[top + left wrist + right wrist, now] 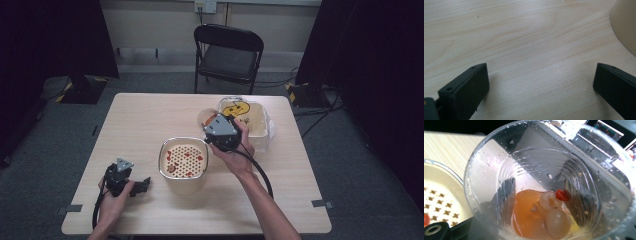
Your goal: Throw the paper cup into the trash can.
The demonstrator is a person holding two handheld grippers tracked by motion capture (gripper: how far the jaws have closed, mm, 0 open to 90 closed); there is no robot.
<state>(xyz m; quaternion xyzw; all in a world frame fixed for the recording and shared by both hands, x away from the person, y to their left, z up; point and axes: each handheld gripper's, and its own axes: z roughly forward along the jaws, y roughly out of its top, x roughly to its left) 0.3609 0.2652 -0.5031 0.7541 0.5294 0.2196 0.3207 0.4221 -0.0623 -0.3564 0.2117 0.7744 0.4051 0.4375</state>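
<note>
My right gripper (210,126) is shut on a clear plastic cup (206,119), held tipped just behind the cream strainer bowl (162,156). In the right gripper view the cup (544,182) holds a little orange liquid (526,212), two pale round fruits (557,222) and a red berry (562,195). One black finger (437,231) shows at the lower left, beside the bowl's perforated insert (439,197). Red bits lie on that insert (184,159). My left gripper (144,184) rests on the table at the front left, open, with bare wood between its fingers (464,90).
A white tub with a yellow duck print (264,122) stands at the back right, close behind my right hand. The bowl's outer wall (624,25) is near my left gripper. A black folding chair (227,55) stands beyond the table's far edge.
</note>
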